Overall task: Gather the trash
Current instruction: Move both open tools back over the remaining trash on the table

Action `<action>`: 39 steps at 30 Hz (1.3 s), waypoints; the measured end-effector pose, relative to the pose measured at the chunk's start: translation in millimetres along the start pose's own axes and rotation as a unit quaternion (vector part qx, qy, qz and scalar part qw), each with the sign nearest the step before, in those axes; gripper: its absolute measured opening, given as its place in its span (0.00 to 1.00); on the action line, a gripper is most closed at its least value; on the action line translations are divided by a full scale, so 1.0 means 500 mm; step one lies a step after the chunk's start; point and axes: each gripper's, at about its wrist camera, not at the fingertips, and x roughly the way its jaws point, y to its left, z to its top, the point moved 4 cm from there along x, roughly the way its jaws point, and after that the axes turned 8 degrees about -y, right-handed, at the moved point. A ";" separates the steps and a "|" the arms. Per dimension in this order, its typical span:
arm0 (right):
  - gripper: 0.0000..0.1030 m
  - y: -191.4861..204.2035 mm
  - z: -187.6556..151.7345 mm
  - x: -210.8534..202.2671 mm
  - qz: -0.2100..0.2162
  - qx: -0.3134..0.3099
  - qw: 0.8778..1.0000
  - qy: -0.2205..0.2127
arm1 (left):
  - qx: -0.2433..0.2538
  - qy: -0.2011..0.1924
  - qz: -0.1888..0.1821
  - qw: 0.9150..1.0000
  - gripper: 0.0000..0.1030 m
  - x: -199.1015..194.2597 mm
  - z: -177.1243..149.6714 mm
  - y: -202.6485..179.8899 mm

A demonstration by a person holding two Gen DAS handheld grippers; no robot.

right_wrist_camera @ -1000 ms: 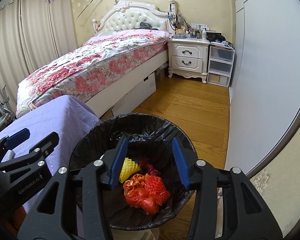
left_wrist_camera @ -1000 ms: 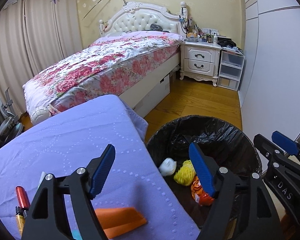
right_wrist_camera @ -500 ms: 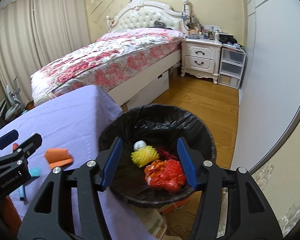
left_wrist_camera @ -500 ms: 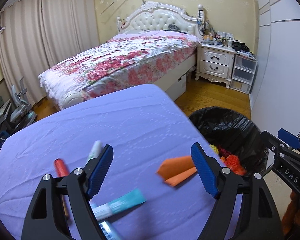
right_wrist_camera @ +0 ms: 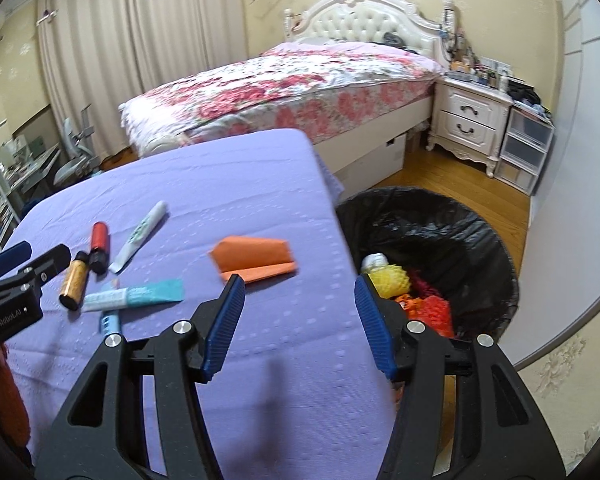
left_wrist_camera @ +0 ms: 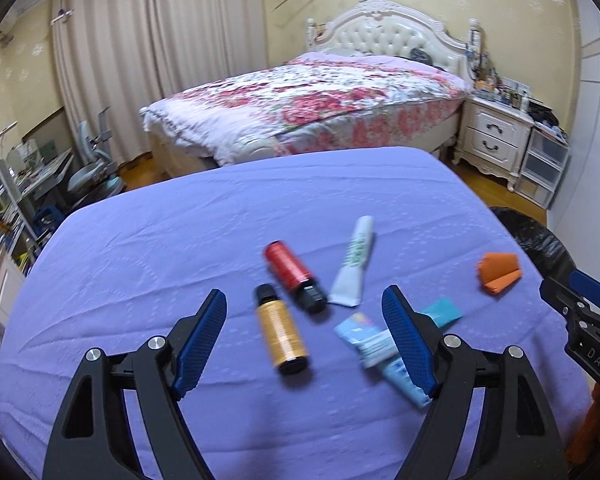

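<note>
A table covered with a purple cloth (left_wrist_camera: 180,248) fills the middle of both views, with a black-lined bin (right_wrist_camera: 440,232) at its right edge, lower right in the right wrist view. The left gripper (left_wrist_camera: 304,344) hovers above the table at the bottom of its frame, jaws spread wide and holding nothing. The right gripper (right_wrist_camera: 300,320) hovers at the table's right edge, jaws apart and also empty. The nearest piece of trash looks to be the folded orange paper (right_wrist_camera: 256,258), lying flat just beyond the right gripper's fingertips, close to the bin. It seems light, thin and easily crushed; its raised folded ridge looks like the best place to pinch. Counting the rest, toward the left of that view: one gold bottle (left_wrist_camera: 282,336) and one red bottle (left_wrist_camera: 294,276), both round, hard and probably prone to rolling or slipping, best gripped across the body; three soft tubes, one white (left_wrist_camera: 354,264), one teal (right_wrist_camera: 134,294) and one pale blue (left_wrist_camera: 400,376), partly hidden. The bin already holds several pieces, yellow, red, orange and white.
</note>
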 end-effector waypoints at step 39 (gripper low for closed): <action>0.54 0.205 0.029 0.123 0.008 -0.114 0.992 0.055 | -0.088 0.039 0.071 0.993 0.75 0.026 -0.090 0.246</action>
